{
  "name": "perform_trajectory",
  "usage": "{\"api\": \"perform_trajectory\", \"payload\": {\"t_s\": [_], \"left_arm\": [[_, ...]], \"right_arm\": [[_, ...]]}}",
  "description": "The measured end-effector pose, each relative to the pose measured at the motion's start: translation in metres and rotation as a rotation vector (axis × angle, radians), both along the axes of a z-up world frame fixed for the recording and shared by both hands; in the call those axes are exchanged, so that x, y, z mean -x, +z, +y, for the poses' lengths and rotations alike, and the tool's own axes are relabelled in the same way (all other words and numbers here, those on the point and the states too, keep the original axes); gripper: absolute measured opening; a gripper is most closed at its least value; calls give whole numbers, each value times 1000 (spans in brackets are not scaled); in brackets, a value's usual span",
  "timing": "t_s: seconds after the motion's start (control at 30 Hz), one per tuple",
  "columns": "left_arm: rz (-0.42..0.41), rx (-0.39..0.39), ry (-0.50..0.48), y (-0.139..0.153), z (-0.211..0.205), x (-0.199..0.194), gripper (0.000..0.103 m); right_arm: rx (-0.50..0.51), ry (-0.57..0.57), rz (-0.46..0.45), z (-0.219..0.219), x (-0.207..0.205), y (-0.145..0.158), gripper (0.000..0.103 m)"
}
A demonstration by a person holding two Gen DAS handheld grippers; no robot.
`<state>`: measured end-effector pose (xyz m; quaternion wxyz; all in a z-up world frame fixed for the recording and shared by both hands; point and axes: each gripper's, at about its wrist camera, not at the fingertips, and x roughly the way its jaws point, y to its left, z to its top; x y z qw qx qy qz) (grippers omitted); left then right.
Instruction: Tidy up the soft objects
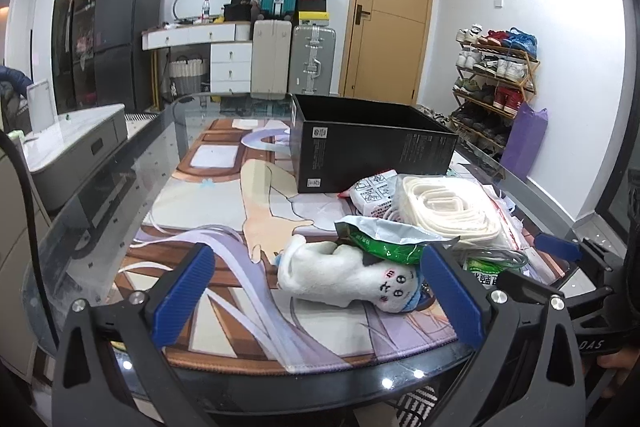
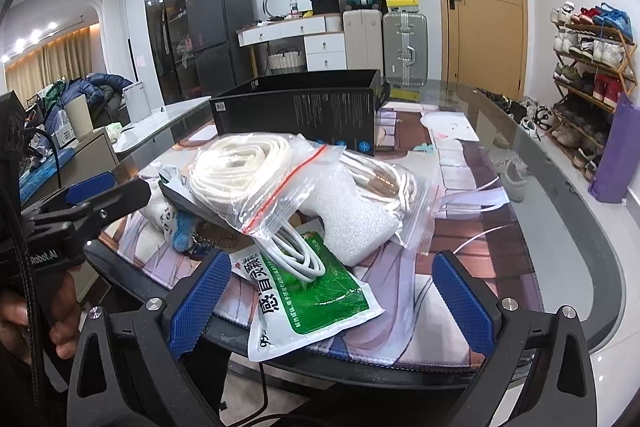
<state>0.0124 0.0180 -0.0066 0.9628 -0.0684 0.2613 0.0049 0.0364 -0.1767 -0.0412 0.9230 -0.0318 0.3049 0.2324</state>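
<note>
Both grippers wide apart, empty, short of the pile on the table (image 1: 120,167).
Left gripper (image 1: 320,291): plush toy (image 1: 340,273) lies just ahead between its fingers, untouched, green packet (image 1: 384,239) on top of it. Right gripper (image 2: 332,291): green-white sachet (image 2: 312,299) between its fingers at the table edge; bagged white strap (image 2: 248,163) and white cable (image 2: 300,255) just beyond. Black box (image 1: 360,143) behind the pile.

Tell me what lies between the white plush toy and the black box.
In the left wrist view, a crumpled green packet rests against the plush toy; past it lies a white printed packet, right before the black box.
</note>
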Motion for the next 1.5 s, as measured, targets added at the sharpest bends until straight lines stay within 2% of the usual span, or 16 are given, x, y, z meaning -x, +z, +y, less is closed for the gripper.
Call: {"api": "perform_trajectory", "payload": {"t_s": [0.27,0.43,0.53,0.63,0.77,0.87,1.03,1.27,1.33,1.5], "left_arm": [[1,-11,-40,-3,-5,-1,103],[24,-64,-65,-7,-14,-5,103],[34,-68,-77,-9,-15,-8,103],[48,-70,-78,-11,-14,-11,103],[65,-70,-103,-14,-17,-14,103],[75,-74,-116,-17,-20,-16,103],[91,-63,-112,-18,-20,-20,103],[97,-51,-111,-19,-21,-24,103],[103,-40,-116,-21,-20,-25,101],[98,-13,-161,-21,-23,-24,75]], "right_arm": [[14,67,47,9,-7,-12,100],[73,86,18,20,-8,-16,97],[87,100,8,22,-7,-17,94],[82,112,5,22,-7,-17,87],[74,152,1,21,-5,-15,62],[71,159,0,20,-3,-13,53],[55,178,3,17,-1,-11,45],[49,180,-29,12,8,-3,44],[57,164,-37,9,10,-2,44],[46,102,-51,-5,6,1,44]]}}
